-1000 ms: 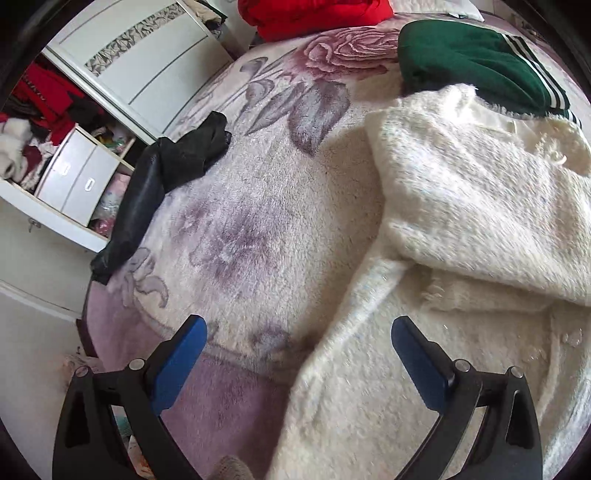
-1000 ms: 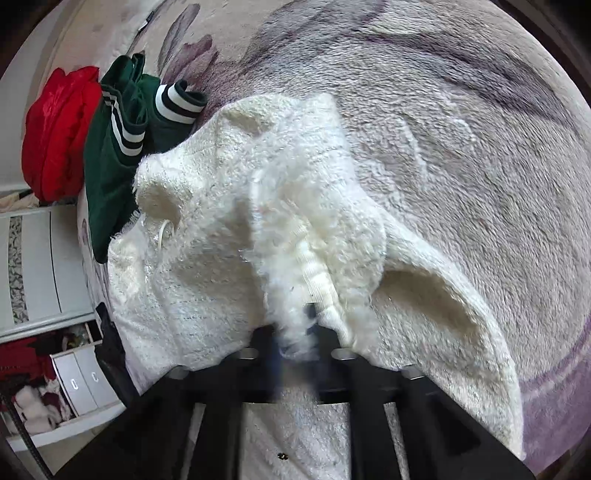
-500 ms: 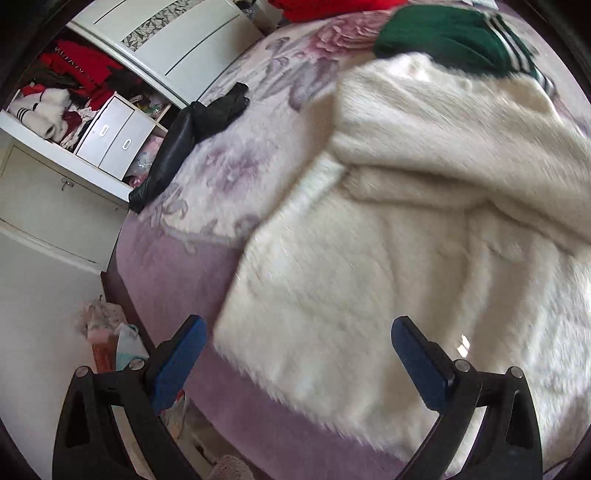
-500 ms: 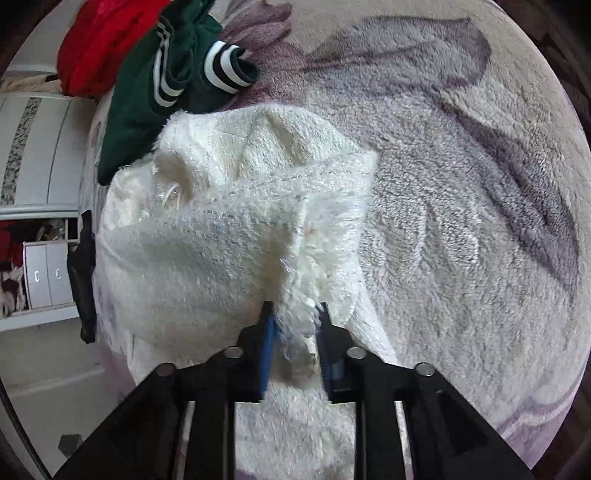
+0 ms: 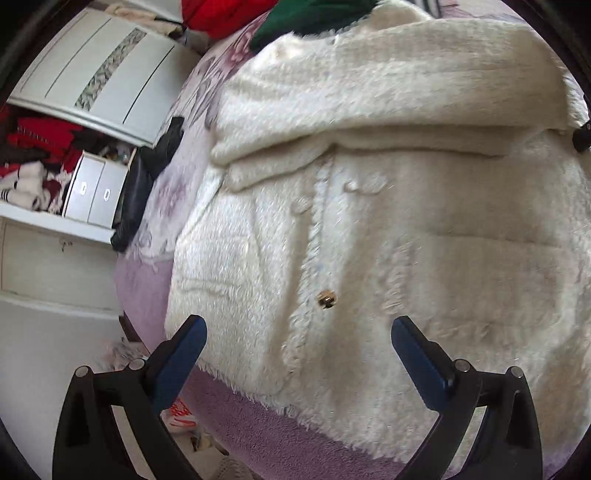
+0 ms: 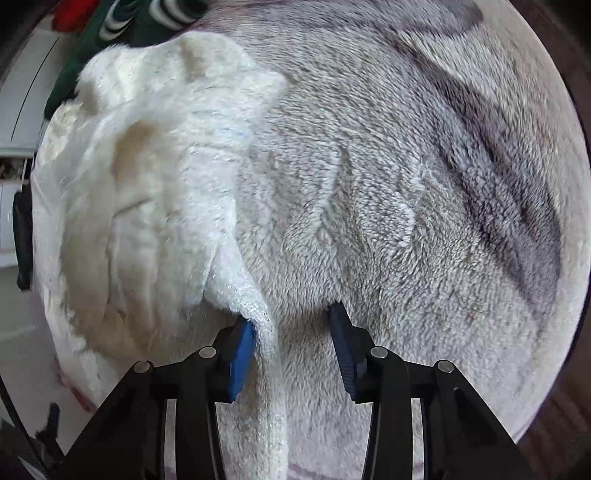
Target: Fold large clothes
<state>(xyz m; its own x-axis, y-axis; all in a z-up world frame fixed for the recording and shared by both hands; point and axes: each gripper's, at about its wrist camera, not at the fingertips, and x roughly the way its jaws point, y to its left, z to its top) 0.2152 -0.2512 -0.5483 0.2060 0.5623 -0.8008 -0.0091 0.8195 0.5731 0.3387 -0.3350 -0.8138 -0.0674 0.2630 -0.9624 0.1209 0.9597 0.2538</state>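
While one cream cardigan (image 5: 388, 206) lies ahead of both tools, left gripper (image 5: 297, 354) gapes, empty; right gripper (image 6: 291, 339) released, cuff beside its left finger; one gold button (image 5: 326, 298) between left fingers.

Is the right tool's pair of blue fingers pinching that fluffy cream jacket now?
No. The right gripper has its fingers spread apart, with the fluffy cream jacket only draped against one.

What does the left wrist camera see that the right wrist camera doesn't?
Only the left wrist view shows the gold button on the fluffy white coat, plus the white drawers. Only the right wrist view shows the coat's edge lying against one finger of the open right claw. Both show the coat, the flowered blanket and the green clothes.
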